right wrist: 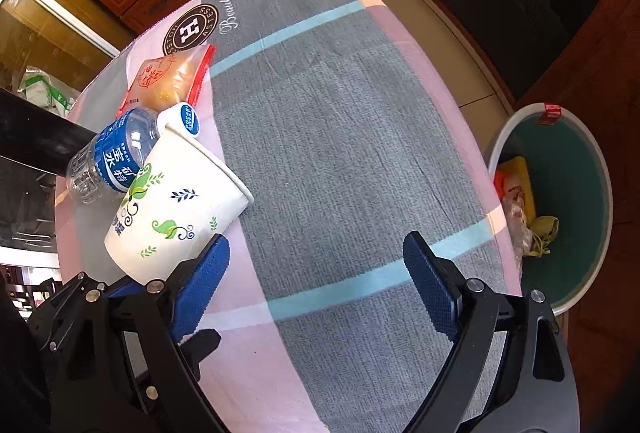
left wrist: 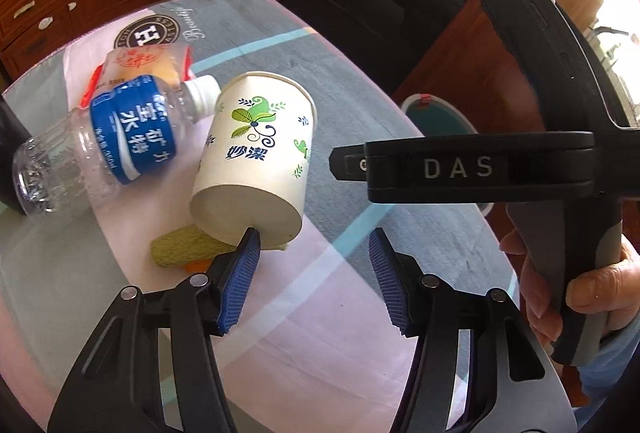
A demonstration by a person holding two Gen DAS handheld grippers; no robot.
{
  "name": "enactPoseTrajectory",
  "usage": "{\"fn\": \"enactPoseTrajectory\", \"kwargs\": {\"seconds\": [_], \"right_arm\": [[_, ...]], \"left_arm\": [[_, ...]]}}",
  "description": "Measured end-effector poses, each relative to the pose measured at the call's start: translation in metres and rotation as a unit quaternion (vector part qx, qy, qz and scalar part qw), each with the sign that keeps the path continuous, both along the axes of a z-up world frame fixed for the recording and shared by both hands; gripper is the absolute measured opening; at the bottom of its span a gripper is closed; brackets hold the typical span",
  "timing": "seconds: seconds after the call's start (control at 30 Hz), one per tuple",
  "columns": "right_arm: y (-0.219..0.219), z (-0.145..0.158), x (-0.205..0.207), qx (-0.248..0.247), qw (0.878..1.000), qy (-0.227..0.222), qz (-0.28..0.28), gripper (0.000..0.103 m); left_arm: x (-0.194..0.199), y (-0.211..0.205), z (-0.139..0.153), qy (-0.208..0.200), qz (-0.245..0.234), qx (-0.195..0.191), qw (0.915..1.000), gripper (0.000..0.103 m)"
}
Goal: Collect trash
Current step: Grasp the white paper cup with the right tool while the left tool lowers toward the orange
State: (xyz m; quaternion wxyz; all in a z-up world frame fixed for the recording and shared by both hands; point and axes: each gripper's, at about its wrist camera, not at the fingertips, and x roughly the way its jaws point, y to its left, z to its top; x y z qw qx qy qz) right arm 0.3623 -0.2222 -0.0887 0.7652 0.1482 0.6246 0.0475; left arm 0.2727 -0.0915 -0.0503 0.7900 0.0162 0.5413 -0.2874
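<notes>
We judge the collecting partly done: the round white-rimmed teal waste bin (right wrist: 576, 193) on the floor beside the table already holds a yellow packet and some crumpled scraps, while several pieces remain on the pink-and-grey checked tablecloth (right wrist: 340, 113). Well away from the bin, at the cloth's far side, lies a white paper cup printed with green leaves (left wrist: 256, 157), tipped on its side. Just beyond the cup is a clear plastic water bottle with a blue label (left wrist: 104, 141), and beyond that a red-edged clear snack bag (right wrist: 172, 77). A green scrap (left wrist: 180, 245) sits under the cup. Our left gripper (left wrist: 314, 253) is spread wide, one pad at the cup's base, grasping nothing. Our right gripper (right wrist: 316, 253) is likewise released and empty, nearer the bin.
</notes>
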Motion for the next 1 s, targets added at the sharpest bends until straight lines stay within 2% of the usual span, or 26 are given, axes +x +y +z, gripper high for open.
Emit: {"fn": "enactPoseTrajectory", "kwargs": {"seconds": [0.1,0.2,0.4,0.63,0.67,0.7,0.77,1.0], "right_arm": [[-0.009,0.004,-0.005,0.003,1.000,-0.001,-0.006,0.085],[-0.011,0.015,-0.007,0.014,1.000,-0.009,-0.007,0.085],[0.016,0.038,-0.001,0.020,0.999,-0.035,0.021,0.085],[0.046,0.005,0.003,0.031,0.999,0.003,0.030,0.085],[0.046,0.001,0.002,0.028,0.999,0.005,0.030,0.082],[0.047,-0.002,0.000,0.023,0.999,0.005,0.032,0.073],[0.043,-0.007,-0.004,0.028,0.999,0.004,0.033,0.062],[0.023,-0.007,-0.016,0.022,0.999,-0.005,0.032,0.062]], "left_arm": [[-0.007,-0.004,0.001,0.001,-0.003,-0.002,1.0000,0.058],[-0.010,0.010,0.002,0.007,0.013,-0.006,0.9999,0.058],[-0.010,0.049,0.008,-0.007,0.059,0.003,0.9982,0.060],[0.002,0.067,-0.007,0.005,0.085,0.027,0.9961,0.064],[0.004,0.067,-0.010,0.005,0.084,0.029,0.9961,0.065],[0.005,0.067,-0.011,0.005,0.082,0.032,0.9961,0.066],[0.007,0.065,-0.014,0.002,0.078,0.040,0.9961,0.068],[0.017,0.038,-0.021,-0.011,0.047,0.069,0.9965,0.069]]}}
